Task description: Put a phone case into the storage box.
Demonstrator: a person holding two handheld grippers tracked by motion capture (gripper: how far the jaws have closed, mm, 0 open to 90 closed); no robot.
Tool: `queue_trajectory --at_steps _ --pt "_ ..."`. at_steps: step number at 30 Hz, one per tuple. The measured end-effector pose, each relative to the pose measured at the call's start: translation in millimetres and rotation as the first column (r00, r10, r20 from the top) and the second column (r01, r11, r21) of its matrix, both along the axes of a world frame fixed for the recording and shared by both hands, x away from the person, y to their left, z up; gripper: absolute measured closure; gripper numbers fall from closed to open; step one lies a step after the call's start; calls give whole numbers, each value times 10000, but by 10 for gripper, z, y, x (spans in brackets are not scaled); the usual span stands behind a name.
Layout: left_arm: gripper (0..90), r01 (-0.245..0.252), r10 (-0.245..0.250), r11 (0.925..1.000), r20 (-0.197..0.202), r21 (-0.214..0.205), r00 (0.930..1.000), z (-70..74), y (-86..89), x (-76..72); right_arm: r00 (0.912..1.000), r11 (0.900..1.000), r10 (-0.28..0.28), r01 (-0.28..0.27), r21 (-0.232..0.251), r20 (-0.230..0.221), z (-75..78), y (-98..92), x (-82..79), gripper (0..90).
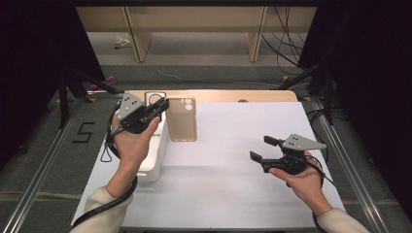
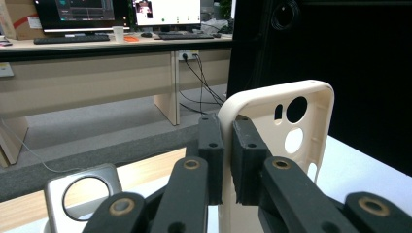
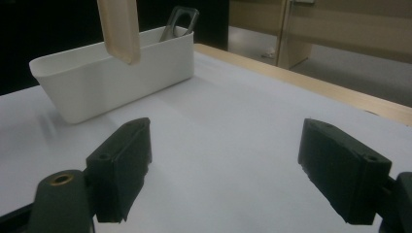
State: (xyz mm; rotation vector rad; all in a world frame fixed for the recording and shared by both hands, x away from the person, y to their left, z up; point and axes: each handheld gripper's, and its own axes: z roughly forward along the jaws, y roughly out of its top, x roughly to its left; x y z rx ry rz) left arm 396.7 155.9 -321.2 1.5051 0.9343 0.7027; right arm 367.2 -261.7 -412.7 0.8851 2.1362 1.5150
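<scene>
My left gripper (image 1: 163, 105) is shut on the side wall of a beige phone case (image 1: 182, 119) and holds it off the white table. In the left gripper view the two black jaws (image 2: 227, 145) pinch the rim of the phone case (image 2: 286, 121), whose camera cut-outs face me. The same case hangs at the top of the right gripper view as a beige strip (image 3: 119, 29). My right gripper (image 1: 260, 148) hovers open above the right half of the table, its jaws (image 3: 223, 170) wide apart with nothing between them.
A white rectangular bin (image 1: 156, 158) stands at the table's left under my left hand, also in the right gripper view (image 3: 111, 82). A grey phone case (image 1: 155, 97) leans at its far end (image 2: 82, 194). Desks and cables lie beyond the table.
</scene>
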Motion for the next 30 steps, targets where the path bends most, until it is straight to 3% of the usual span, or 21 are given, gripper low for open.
queue_trajectory --at_steps 17,30 --pt "837 -523 520 9986 296 84 9982 210 333 90 10000 10000 -18 18 -9 -78 -11 -9 9 206" --pt "837 -647 639 9974 250 325 9976 168 564 207 9999 10000 2 -2 0 -127 -15 -9 12 206"
